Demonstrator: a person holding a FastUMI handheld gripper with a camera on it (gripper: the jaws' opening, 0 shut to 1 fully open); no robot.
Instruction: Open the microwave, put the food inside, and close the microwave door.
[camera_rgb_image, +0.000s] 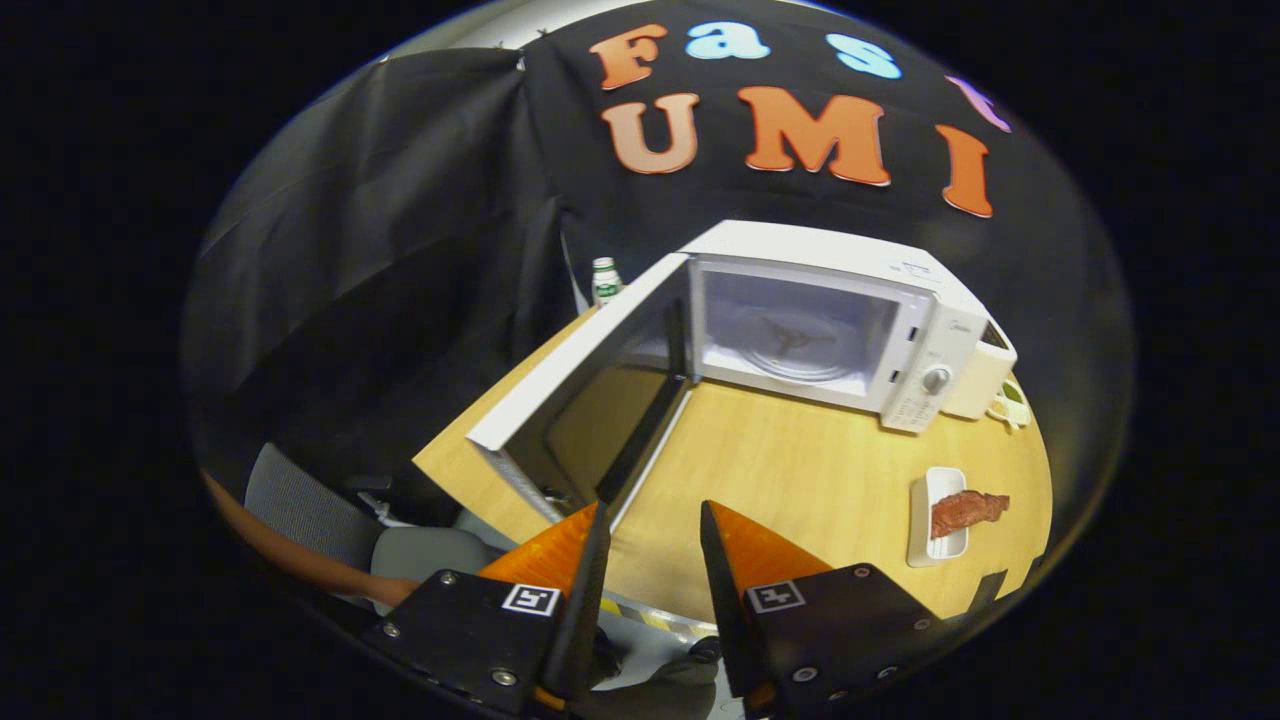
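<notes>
1. A light wooden table (800, 470) fills the middle of the booth, its near edge just ahead of the gripper's fingers, with black cloth hanging behind it.
2. A white box-shaped microwave (860, 290) stands at the table's far side, its cavity lit and bare (a round glass turntable (800, 350) shows on its floor), its control panel and round knob (936, 380) to the right of the opening.
3. The microwave's white-framed, dark-glass door (590, 400) is swung fully open to the left; it reaches out over the table toward the left finger and stands between that finger and the table's left part.
4. A grey chair seat (320, 520) sits off the table's left corner, below the open door.
5. A white rectangular tray (925, 520) lies near the table's right edge, well apart from the microwave, carrying a reddish-brown strip of food (968, 510) that overhangs its right side.
6. A small white bottle with a green label (605, 280) stands behind the door, by the cloth.
7. The hand-held gripper (655, 545) hovers above the table's near edge, tilted down, fingers apart and holding nothing.
</notes>
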